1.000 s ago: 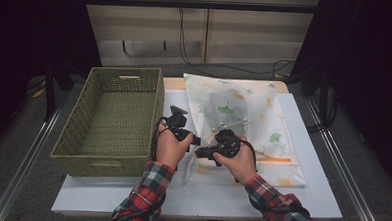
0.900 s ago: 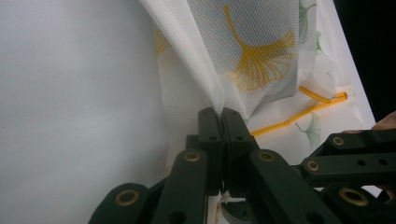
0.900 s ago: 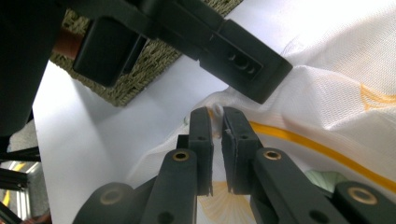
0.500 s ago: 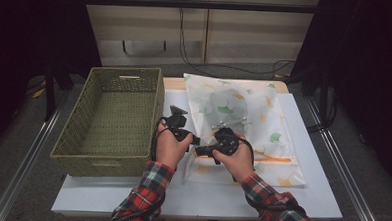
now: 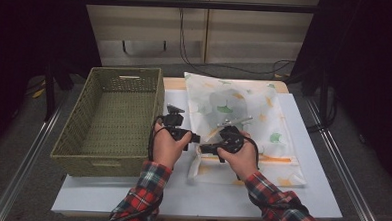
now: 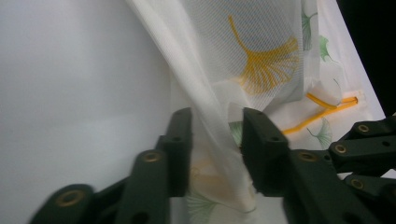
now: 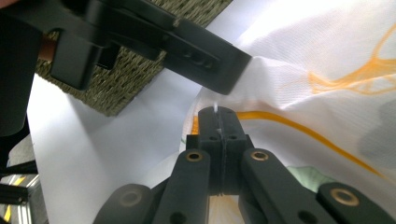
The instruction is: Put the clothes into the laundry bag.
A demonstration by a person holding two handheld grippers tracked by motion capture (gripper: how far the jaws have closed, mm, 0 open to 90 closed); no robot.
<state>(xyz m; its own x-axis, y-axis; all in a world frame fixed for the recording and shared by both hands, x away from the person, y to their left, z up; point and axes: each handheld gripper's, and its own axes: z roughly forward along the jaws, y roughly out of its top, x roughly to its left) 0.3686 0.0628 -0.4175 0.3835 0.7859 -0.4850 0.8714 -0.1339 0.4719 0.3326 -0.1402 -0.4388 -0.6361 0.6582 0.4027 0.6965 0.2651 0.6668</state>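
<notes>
A white mesh bag (image 5: 244, 107) printed with green and yellow leaves lies on the white table (image 5: 305, 195). Both hands meet at its near left corner. My left gripper (image 5: 197, 138) has just been opening its jaws. In the left gripper view it (image 6: 217, 135) stands apart, with a raised fold of the bag (image 6: 261, 60) hanging loose between the pads. My right gripper (image 5: 203, 149) points left. In the right gripper view it (image 7: 218, 116) is shut on the thin edge of the bag (image 7: 327, 70), right under the left gripper's jaw.
A woven green basket (image 5: 83, 135) with nothing in it stands at the table's left, close beside the left hand, and its wall (image 7: 126, 88) is seen in the right gripper view. The bag's orange zipper (image 6: 327, 109) runs along its near end. Cables hang behind the table.
</notes>
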